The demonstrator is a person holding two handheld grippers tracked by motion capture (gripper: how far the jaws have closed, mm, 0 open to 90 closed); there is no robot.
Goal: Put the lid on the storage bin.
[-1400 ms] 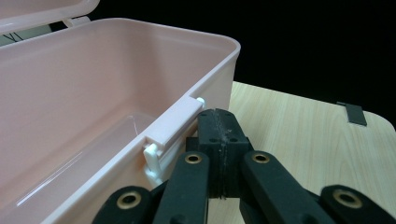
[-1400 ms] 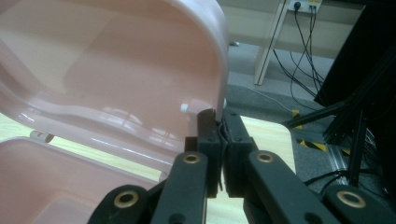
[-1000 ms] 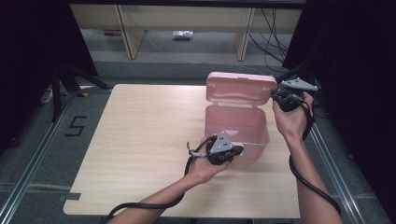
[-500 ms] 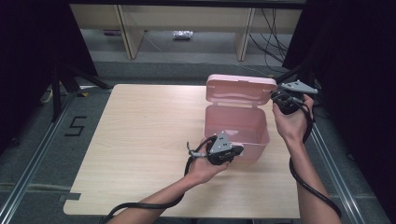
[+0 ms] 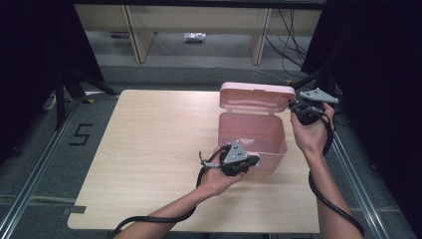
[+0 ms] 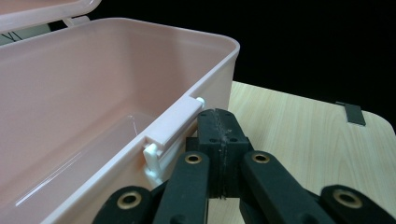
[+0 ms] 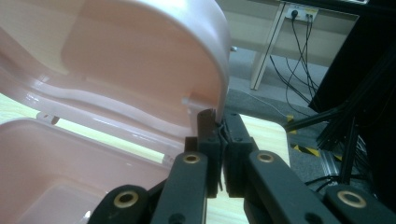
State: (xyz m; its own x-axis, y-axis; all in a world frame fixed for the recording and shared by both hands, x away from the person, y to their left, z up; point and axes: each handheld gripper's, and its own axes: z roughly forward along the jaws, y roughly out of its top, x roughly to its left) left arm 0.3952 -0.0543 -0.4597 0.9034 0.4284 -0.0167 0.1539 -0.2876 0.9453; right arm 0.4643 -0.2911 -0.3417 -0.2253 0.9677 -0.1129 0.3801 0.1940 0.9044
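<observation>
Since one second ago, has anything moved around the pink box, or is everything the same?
Nothing visibly changed. The pink box stands in the same place on the table with its lid raised. The left gripper rests with shut jaws against the box's front wall by the latch, and the right gripper is at the lid's right edge, jaws shut.

**Pink box stands open on the table**

A pale pink plastic box (image 5: pixel 253 138) sits toward the right side of the wooden table, its hollow base upright. The rounded lid (image 5: pixel 257 96) is hinged at the far edge and stands raised above it. A small latch (image 6: pixel 170 133) sits on the near rim.
</observation>
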